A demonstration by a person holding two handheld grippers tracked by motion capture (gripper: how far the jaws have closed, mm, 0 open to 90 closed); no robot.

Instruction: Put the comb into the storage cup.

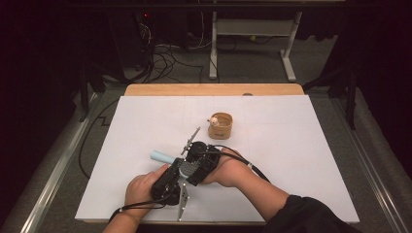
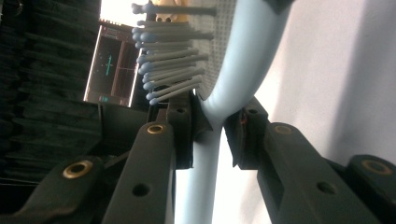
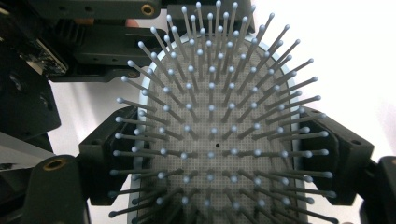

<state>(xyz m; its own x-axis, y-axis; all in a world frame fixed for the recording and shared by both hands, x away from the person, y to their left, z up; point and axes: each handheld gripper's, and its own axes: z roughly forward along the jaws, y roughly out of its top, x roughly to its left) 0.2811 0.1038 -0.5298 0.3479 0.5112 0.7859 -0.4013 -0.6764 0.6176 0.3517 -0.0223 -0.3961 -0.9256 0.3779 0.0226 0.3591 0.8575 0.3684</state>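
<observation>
A light blue hairbrush (image 1: 162, 157) with grey ball-tipped bristles is held low over the white table, between both grippers. My left gripper (image 1: 176, 171) comes in from the lower left. Its jaws (image 2: 215, 127) are shut on the narrow neck of the brush (image 2: 201, 182), where the handle meets the head. My right gripper (image 1: 193, 165) reaches in from the right. Its two pads press on the opposite rims of the brush head (image 3: 212, 140), so the right gripper (image 3: 219, 161) is shut on the head, bristles facing its camera.
A small round wooden cup (image 1: 221, 126) with a pale little figure at its rim stands just beyond the hands, mid-table. The white board (image 1: 301, 145) covers the table, with a wooden strip (image 1: 214, 90) along its far edge. Cables and table legs lie on the floor beyond.
</observation>
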